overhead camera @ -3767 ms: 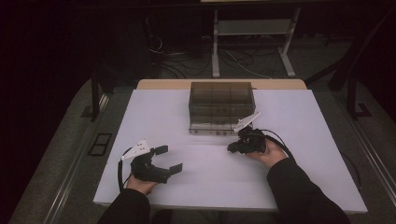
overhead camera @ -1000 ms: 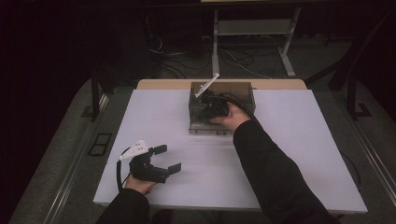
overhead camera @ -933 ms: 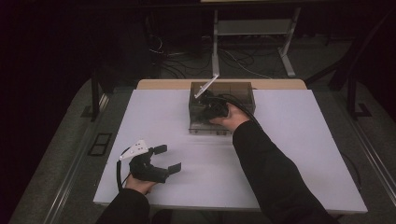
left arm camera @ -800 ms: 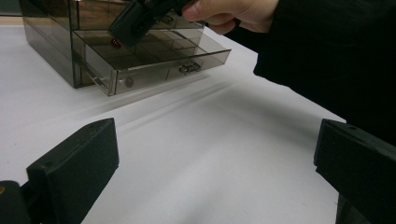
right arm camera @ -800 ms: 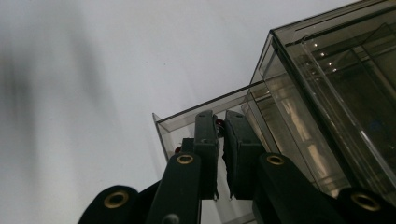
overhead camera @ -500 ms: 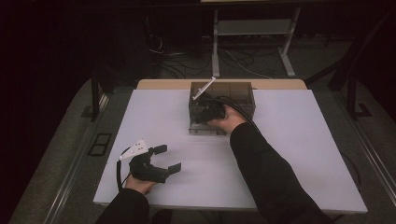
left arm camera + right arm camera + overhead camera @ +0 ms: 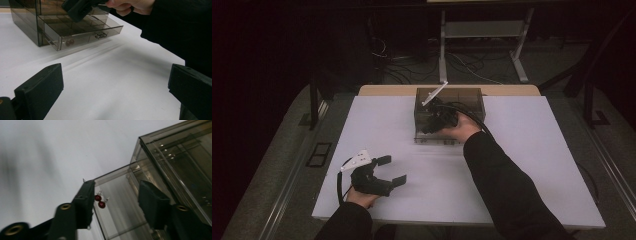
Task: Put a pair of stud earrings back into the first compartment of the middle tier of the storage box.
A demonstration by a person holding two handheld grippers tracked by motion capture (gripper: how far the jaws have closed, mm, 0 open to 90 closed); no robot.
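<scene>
Right gripper (image 7: 428,121): jaws parted, above the open drawer (image 7: 82,31) of the smoked acrylic box (image 7: 450,100), far table edge.
Drawer: two red earrings (image 7: 99,201).
Left gripper (image 7: 387,171): jaws wide, empty, near-left corner.

In the high view the right gripper (image 7: 432,116) and hand hide much of the smoky box (image 7: 472,97). In the right gripper view, the box's right side (image 7: 185,165) is cut off, and the two red beads (image 7: 99,201) are too small to identify.

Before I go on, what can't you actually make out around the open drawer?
- Red beads: small; whether the right gripper touches them, unclear.
- Drawer back compartments: left gripper view, hidden by that gripper.
- Metal item: too small to identify.
- Drawer contents, high view: hidden by hand.
</scene>
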